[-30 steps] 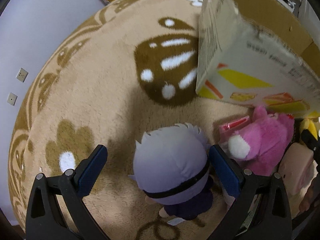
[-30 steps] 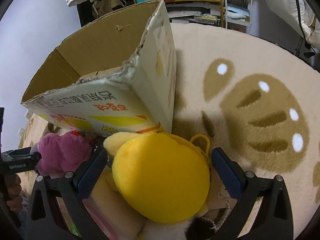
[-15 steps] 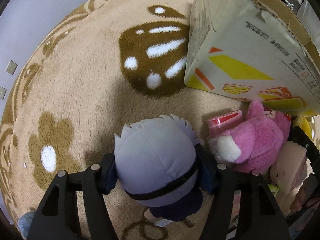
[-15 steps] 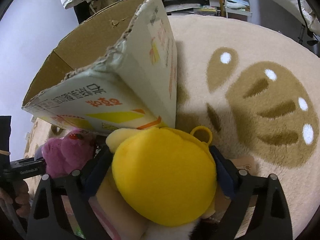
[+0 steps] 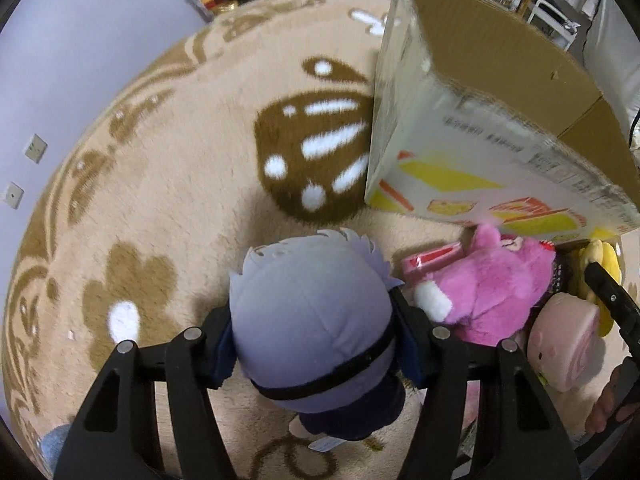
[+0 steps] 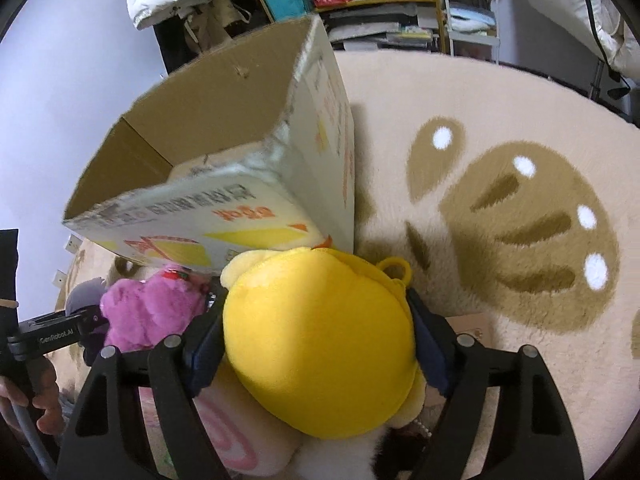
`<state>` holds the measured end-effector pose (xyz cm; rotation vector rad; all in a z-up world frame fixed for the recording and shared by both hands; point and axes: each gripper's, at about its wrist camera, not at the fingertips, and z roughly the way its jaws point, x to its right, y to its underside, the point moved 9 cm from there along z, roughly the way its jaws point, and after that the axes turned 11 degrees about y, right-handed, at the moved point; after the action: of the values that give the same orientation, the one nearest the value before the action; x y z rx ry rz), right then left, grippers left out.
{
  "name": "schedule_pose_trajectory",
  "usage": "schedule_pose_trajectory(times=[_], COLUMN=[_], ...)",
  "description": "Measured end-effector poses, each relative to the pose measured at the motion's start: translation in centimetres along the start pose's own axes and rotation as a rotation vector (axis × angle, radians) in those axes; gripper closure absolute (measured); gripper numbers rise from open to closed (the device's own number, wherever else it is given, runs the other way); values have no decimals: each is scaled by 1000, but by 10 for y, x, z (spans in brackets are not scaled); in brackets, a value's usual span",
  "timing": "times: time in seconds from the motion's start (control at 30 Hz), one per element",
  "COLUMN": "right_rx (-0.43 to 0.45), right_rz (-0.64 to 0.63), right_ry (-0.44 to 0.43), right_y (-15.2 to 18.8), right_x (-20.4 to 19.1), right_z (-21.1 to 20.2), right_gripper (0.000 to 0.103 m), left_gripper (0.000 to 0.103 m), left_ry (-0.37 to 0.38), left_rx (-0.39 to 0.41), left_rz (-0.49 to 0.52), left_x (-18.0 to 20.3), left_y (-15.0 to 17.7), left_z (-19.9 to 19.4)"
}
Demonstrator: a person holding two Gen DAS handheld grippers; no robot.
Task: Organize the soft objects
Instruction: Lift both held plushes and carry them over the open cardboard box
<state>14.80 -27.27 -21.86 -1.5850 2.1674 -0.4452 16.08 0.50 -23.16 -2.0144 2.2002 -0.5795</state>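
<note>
A plush doll (image 5: 312, 312) with a pale grey head and a dark blue body sits between the blue pads of my left gripper (image 5: 316, 340), which is shut on its head just above the beige rug (image 5: 160, 160). In the right wrist view a round yellow plush (image 6: 320, 332) fills the gap of my right gripper (image 6: 316, 344). Those jaws are closing, and both pads touch the plush's sides. An open cardboard box (image 5: 480, 128) (image 6: 224, 152) stands just beyond both toys.
A pink furry plush (image 5: 492, 284) (image 6: 148, 312) and a pale pink roll-shaped plush (image 5: 564, 344) (image 6: 236, 428) lie between the two grippers. A hand (image 6: 44, 400) holds the left gripper's handle. Shelves and clutter line the far rug edge.
Both grippers went from wide open to closed around their toys: the left on the grey-headed doll, the right on the yellow plush. The left gripper has risen a little with the doll.
</note>
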Motion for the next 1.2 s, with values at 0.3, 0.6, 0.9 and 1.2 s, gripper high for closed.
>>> schedule_pose_trajectory(times=[0.3,0.6,0.9,1.2], right_rx=[152,310,466,539], right_rz=[26,8,-37,-93], right_ry=[-6,-22,-23,-16], right_y=[-13,-30,-52,-78], right_x=[1,-9,-25,-40], right_z=[-53,-103,-145,-156], right_gripper=[19,19,19,19], left_gripper=[40,40,40,40], left_ry=[-25,-24,-39,-44], left_rx=[210,426,586,680], left_rz=[116,190,249,297], left_x=[27,42,59,83], left_y=[-8,-33,-51,-86], left_z=[-55,-108,-166,-191])
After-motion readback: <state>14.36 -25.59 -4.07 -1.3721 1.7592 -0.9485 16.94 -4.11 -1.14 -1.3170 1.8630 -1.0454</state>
